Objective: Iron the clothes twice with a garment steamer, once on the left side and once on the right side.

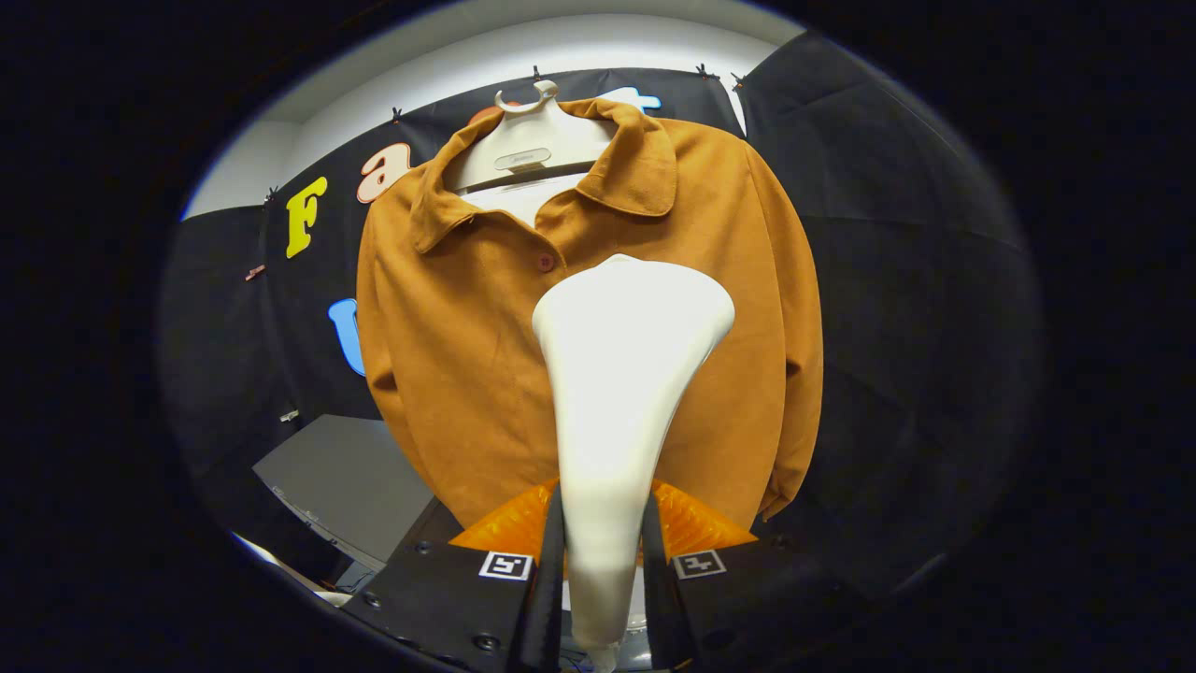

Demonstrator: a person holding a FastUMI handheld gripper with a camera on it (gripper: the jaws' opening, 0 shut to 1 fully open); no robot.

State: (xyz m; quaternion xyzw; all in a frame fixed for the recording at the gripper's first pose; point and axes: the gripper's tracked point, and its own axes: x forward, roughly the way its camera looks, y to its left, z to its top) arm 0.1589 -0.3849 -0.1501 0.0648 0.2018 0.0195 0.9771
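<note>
1. Black cloth wall behind; a grey desk (pixel 346 477) sits low beside the garment.
2. The fingers (pixel 603 570) pinch the smooth white garment steamer (pixel 621 374) by its narrow handle, held upright.
3. Its flared head lies against the matte brown shirt (pixel 467 346), below the collar, hung on a white hanger (pixel 528 140).

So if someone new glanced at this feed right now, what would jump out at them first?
The white garment steamer stands out first: its handle is clamped between the tool's two fingers, and its wide head rises in front of the shirt's chest. Just behind it hangs the brown collared shirt on a white hanger, buttoned, against the booth's black cloth.
</note>
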